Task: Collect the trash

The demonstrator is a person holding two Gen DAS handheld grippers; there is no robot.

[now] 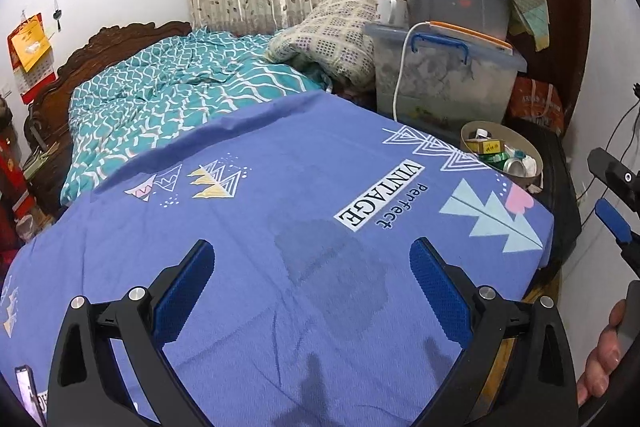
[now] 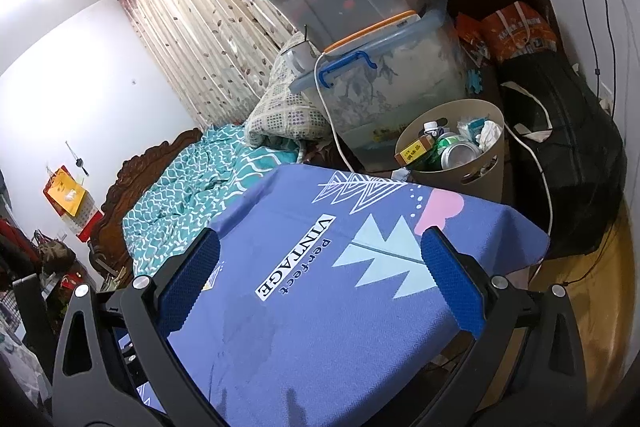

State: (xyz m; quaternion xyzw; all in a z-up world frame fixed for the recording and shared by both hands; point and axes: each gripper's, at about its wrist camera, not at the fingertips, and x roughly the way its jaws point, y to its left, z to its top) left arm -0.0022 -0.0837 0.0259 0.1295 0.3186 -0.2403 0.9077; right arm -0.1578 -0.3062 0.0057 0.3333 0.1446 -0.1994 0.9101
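Observation:
A beige trash bin stands beyond the far right corner of the table; it also shows in the left wrist view. It holds a silver can, a yellow-labelled box, a small bottle and crumpled white paper. My left gripper is open and empty above the blue "Perfect VINTAGE" tablecloth. My right gripper is open and empty above the same cloth, nearer the bin. The right gripper's side shows at the right edge of the left wrist view.
Stacked clear storage boxes stand behind the bin, with a white cable hanging over them. A black bag lies right of the bin. A bed with a teal cover lies beyond the table's far left. A phone lies at the lower left.

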